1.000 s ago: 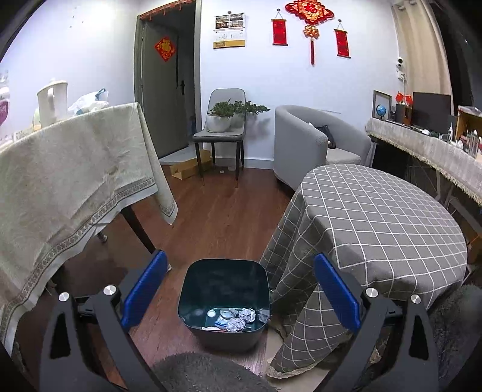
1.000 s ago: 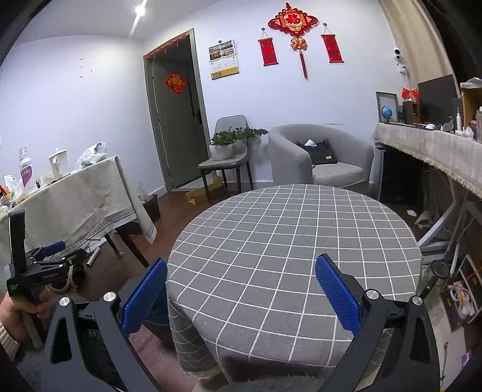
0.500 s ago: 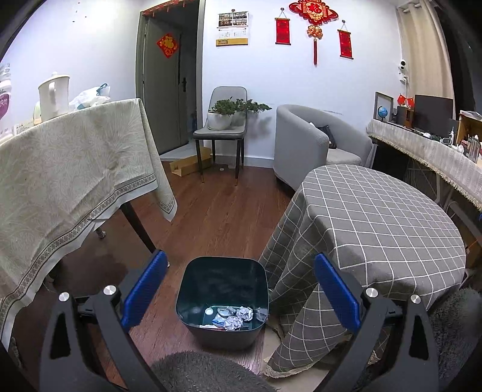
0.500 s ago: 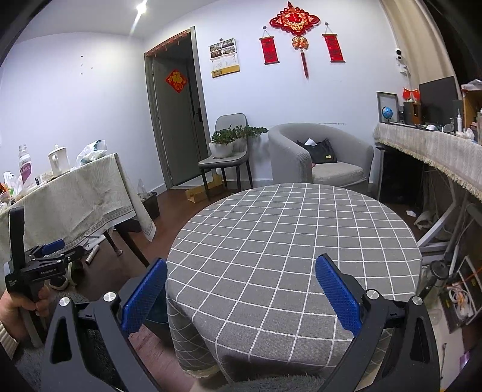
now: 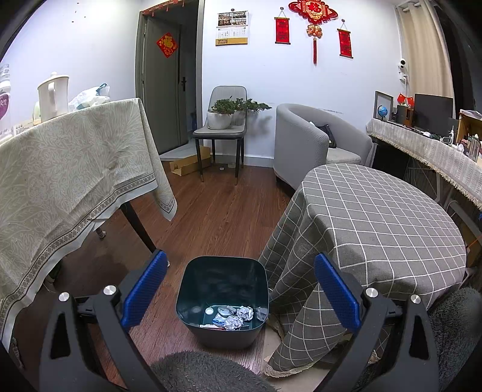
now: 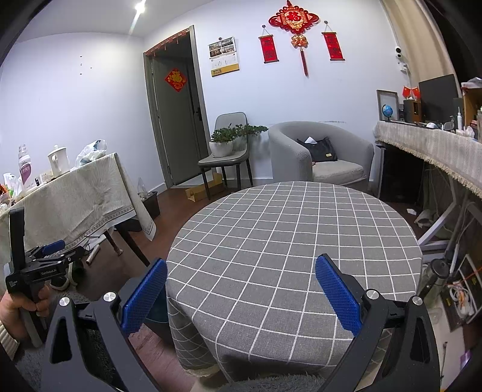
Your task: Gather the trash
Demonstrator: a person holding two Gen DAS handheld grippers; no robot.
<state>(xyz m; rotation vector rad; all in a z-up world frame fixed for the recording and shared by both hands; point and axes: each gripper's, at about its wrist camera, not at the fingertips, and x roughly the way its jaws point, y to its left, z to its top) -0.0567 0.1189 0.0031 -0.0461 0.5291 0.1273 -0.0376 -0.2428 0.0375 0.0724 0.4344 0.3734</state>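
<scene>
Both grippers spread wide, nothing in either.

My left gripper [image 5: 239, 291] hangs above the dark bin [image 5: 223, 301] on the floor, crumpled trash [image 5: 238, 316] lying in its bottom; the bin stands just beside the checked counter [image 6: 289, 241], over which my right gripper [image 6: 241, 294] hovers, equally wide and empty.

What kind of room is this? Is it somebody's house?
Most likely a living room in someone's home. There is a grey armchair, a round table with a checked cloth, a potted plant on a chair, and red hanging decorations on the wall.
</scene>
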